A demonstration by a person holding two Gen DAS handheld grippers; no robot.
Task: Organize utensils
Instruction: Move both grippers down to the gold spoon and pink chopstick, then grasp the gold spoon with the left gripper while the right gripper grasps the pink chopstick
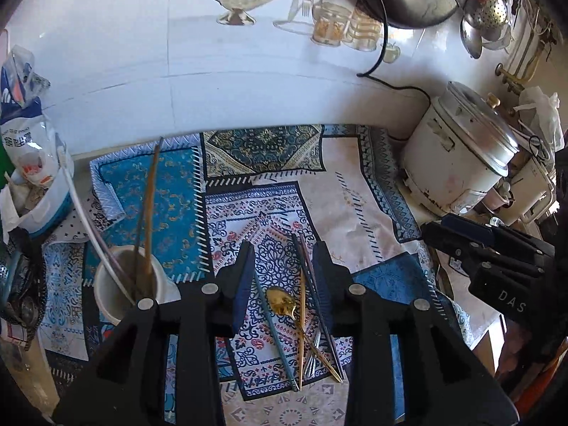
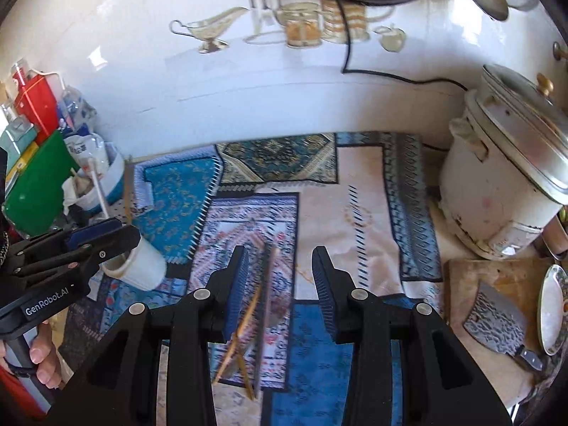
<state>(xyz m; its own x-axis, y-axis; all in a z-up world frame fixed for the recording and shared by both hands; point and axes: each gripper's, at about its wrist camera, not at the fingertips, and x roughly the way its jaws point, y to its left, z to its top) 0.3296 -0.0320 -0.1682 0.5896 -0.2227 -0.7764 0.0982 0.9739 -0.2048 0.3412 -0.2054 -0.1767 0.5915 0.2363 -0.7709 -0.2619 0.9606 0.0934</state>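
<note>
Loose utensils lie on the patterned mat [image 1: 248,177]: a gold spoon [image 1: 280,301], a teal chopstick [image 1: 275,330], a gold chopstick [image 1: 301,330], a fork [image 1: 314,351] and dark chopsticks [image 1: 312,277]. My left gripper [image 1: 284,252] is open above them, empty. A white cup [image 1: 106,298] to its left holds wooden chopsticks [image 1: 151,206] and a white-handled utensil [image 1: 81,213]. My right gripper [image 2: 280,255] is open and empty over the mat; the utensils [image 2: 248,319] show blurred between its fingers. The cup [image 2: 142,266] sits behind the left gripper [image 2: 103,238] there.
A white rice cooker [image 1: 458,156] stands at the right with a black cord [image 1: 383,81]. A cleaver [image 2: 497,323] lies on a wooden board [image 2: 461,277] beside a plate [image 2: 550,305]. Bags [image 1: 28,135] and boxes [image 2: 35,184] crowd the left. Ladles [image 1: 486,17] hang on the wall.
</note>
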